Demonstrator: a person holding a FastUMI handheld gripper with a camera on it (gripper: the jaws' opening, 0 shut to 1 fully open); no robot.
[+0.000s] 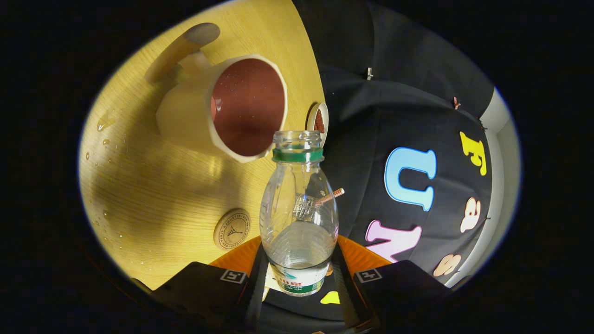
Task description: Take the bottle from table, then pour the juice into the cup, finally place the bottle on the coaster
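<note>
Clear plastic makes up the bottle point(299, 208), which sits clamped between the two fingers of the gripper point(299, 287); both fingers press against its lower, labelled part, so the tool is closed about as far as the bottle's width allows. The bottle is uncapped, with a green ring around its neck, and a small pool of clear liquid lies in its lower half. Its open mouth points ahead of the fingers, toward the cup.

Beyond the bottle's mouth stands the cup point(222, 109), cream on the outside with a faceted rim and a thick handle on its far side. It is filled with a reddish-brown liquid. The cup rests on the wooden table point(153, 195), close to the table's curved edge, and the bottle's mouth is just beside the near part of the cup's rim, though whether they touch cannot be told.

A round cork coaster point(232, 228) with a stamped emblem lies flat on the table, just ahead of the left finger and near the table's edge, apart from the cup. A small round lid-like object point(318, 121) with a cream rim and a brown inside shows at the table's edge, just behind the bottle's mouth. Scattered water drops point(106, 121) lie on the wood beside the cup, away from the edge.
</note>
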